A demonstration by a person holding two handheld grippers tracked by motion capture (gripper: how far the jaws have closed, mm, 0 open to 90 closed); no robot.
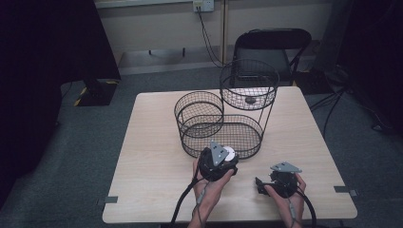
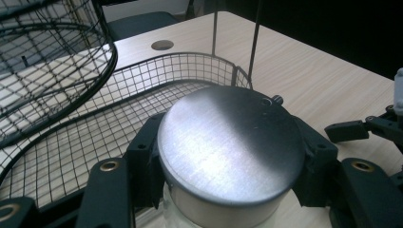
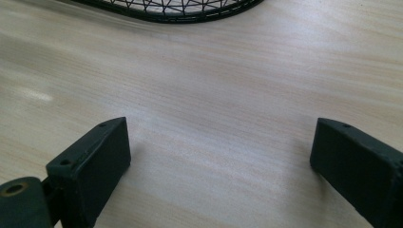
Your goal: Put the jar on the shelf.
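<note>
Jar [image 2: 228,156] with a brushed metal lid sits clamped in the left gripper [image 1: 219,164] at the near rim of the tiered wire basket [image 1: 223,137], apparently about to be lowered in. Lower tray looks empty; the upper right tier holds something small and dark. Right gripper [image 3: 221,156] rests wide and empty on the table [image 1: 157,166].

A black folding chair [image 1: 272,45] stands beyond the light wooden table [image 1: 157,166], a black cable [image 1: 206,38] hanging from what looks like a wall socket [image 1: 203,5].
</note>
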